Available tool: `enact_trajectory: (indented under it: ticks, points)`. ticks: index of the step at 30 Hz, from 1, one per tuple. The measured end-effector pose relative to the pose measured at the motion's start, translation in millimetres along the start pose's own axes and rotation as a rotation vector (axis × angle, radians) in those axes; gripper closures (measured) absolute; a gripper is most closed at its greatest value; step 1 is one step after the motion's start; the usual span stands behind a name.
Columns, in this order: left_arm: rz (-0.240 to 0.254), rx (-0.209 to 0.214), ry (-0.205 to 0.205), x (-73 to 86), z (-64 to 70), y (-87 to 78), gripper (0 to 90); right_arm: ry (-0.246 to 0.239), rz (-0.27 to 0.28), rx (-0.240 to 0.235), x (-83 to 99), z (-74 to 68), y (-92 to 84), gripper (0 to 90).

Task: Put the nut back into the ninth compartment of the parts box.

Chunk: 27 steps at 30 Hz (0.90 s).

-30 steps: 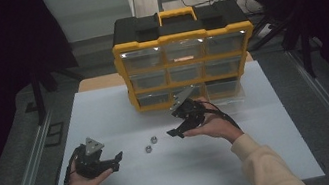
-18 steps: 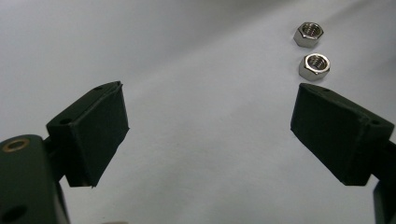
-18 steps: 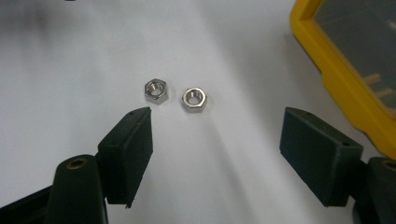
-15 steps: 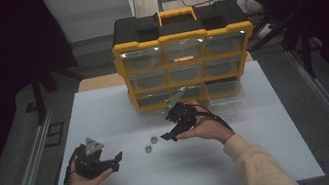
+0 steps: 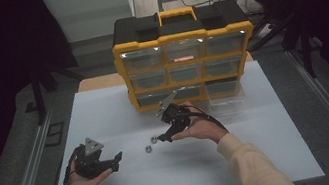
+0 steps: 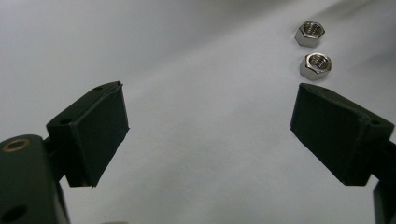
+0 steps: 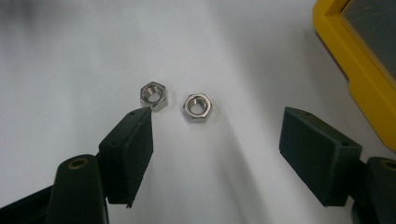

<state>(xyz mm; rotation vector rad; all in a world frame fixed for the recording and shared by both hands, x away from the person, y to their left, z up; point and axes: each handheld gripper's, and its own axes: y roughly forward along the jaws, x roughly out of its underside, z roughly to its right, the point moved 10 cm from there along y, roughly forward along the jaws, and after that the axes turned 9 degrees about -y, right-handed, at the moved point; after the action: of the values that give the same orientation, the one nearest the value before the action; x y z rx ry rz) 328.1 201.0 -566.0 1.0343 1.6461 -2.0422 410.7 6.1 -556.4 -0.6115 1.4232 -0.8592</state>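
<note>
Two small steel hex nuts (image 5: 153, 138) (image 5: 147, 149) lie close together on the white table (image 5: 264, 157), left of centre. My right gripper (image 5: 166, 136) hovers just to their right, tilted down at them, open and holding nothing. In the right gripper view the nuts (image 7: 153, 94) (image 7: 198, 107) sit just ahead of the wide-apart jaws of the right gripper (image 7: 217, 144), and the left nut is near one fingertip (image 7: 135, 126). My left gripper (image 5: 116, 161) rests at the front left, open and empty. From the left gripper (image 6: 210, 126), both nuts (image 6: 309, 33) (image 6: 315, 65) show ahead to the right.
A yellow and black organiser (image 5: 185, 63) with clear drawers stands at the back of the table. One clear drawer (image 5: 226, 96) sticks out at its lower right. Its yellow corner (image 7: 359, 79) is close by in the right gripper view. Metal rails run along both table sides.
My right gripper has come left and down toward the two nuts, its jaws still wide. The left gripper and the nuts have not moved.
</note>
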Motion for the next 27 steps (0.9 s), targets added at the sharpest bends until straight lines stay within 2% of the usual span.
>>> enact_trajectory:
  ticks: [13, 27]
  points:
    - [-0.001, 0.0, 0.0, 0.5, -1.4, -0.8, 11.8, -0.044, -0.049, -0.006, -5.1, 0.9, 21.3, 28.4]
    - [0.004, -0.001, -0.005, 0.2, -2.4, -1.7, 11.8, -0.056, -0.1, -0.018, -5.2, 0.1, 36.9, 30.0]
